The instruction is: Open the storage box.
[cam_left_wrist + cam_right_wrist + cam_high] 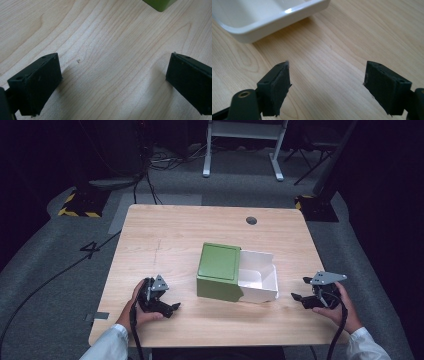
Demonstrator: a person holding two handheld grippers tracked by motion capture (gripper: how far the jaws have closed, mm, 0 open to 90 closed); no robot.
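Note:
A green box (218,271) stands mid-table with a white drawer tray (260,276) pulled out of its right side; the tray looks empty. My left gripper (172,309) rests on the table to the left of the box, open, nothing between its jaws. A corner of the green box (160,3) peeks in at the top of the left gripper view. My right gripper (298,293) sits to the right of the tray, open and empty. The white tray's rim (274,18) lies just beyond the right gripper's jaws.
The wooden table (165,240) has a round cable hole (251,220) near its far edge. A white desk frame (243,145) and floor cables (150,175) lie beyond the table.

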